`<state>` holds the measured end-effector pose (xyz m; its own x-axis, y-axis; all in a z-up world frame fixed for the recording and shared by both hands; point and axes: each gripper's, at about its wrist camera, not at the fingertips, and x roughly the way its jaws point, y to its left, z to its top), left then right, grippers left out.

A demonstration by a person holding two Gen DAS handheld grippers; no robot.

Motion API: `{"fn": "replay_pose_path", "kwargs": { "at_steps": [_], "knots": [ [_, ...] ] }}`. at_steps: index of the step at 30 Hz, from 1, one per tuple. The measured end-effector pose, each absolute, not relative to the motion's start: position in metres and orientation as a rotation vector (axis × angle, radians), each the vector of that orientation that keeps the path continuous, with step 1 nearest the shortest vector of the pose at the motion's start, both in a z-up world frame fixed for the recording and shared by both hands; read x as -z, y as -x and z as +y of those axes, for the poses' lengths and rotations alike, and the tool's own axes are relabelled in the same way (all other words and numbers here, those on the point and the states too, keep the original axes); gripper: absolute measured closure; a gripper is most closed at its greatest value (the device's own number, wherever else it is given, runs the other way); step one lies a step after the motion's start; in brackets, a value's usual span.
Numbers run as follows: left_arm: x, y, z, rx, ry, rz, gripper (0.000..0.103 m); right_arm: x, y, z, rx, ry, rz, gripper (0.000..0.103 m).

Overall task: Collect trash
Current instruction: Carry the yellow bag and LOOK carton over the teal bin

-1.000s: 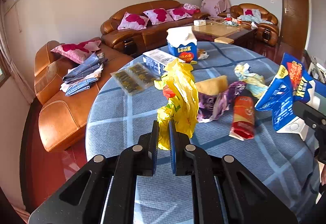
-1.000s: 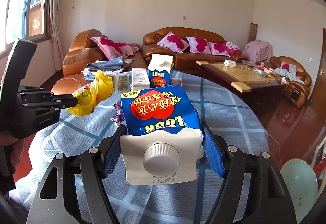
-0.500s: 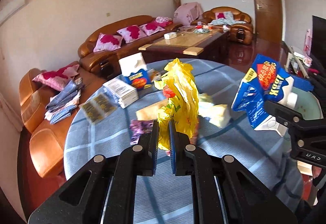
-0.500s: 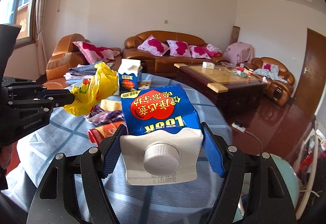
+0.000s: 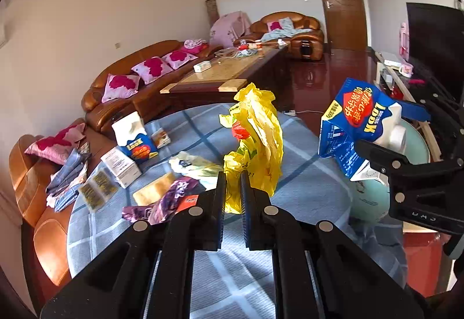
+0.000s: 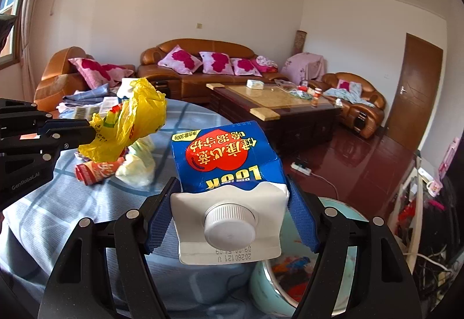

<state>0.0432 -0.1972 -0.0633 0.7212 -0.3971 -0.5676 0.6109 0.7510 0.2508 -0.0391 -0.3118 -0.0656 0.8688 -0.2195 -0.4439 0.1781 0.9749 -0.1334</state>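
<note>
Round table [image 5: 304,191], covered in a blue checked cloth, stood at the near end of a living room with brown leather sofas. It bore the litter not yet gathered: a second blue carton [image 5: 134,136], a white box [image 5: 120,165], a purple wrapper [image 5: 162,203], a red wrapper [image 6: 97,171] and pale crumpled bags [image 6: 139,165].

Pale green bin [image 6: 269,284], beside the table's edge on the right-hand side, lay directly below the right gripper; coloured scraps showed inside it. It was presumably the destination for both loads.

Blue-and-white milk carton [image 6: 229,171], capped end toward the camera, was clamped across its width between the blue pads of the right gripper [image 6: 232,211], whose jaws stood wide to span it. It hung over the bin's mouth, apparently placed for release.

Yellow plastic bag [image 5: 255,142], crumpled, with a red patch showing, was pinched at its lower end by the left gripper [image 5: 232,188], its fingers nearly closed on the thin film. The bag stood up above the cloth, clear of the litter.

Compared with one second before, both grippers had swung toward the bin side of the table with their grips unchanged. The bin, then barely visible at the frame's edge, now sat beneath the carton, and the door and dark floor had come into the left view.
</note>
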Motion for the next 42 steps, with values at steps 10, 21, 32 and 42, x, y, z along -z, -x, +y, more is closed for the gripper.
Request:
{"fn": "replay_pose_path", "kwargs": {
  "at_steps": [10, 21, 32, 42],
  "knots": [
    [0.069, -0.027, -0.236, 0.632, -0.510, 0.499, 0.093, 0.068, 0.055, -0.344, 0.284, 0.073, 0.483, 0.032],
    [0.073, -0.017, -0.274, 0.683, -0.563, 0.480, 0.093, 0.077, 0.071, -0.382, 0.361, 0.031, 0.488, 0.032],
    [0.079, -0.011, -0.301, 0.711, -0.601, 0.477, 0.093, 0.082, 0.083, -0.413, 0.415, -0.008, 0.488, 0.032],
    [0.081, -0.006, -0.320, 0.731, -0.628, 0.466, 0.093, 0.087, 0.090, -0.429, 0.454, -0.020, 0.495, 0.032]
  ]
}}
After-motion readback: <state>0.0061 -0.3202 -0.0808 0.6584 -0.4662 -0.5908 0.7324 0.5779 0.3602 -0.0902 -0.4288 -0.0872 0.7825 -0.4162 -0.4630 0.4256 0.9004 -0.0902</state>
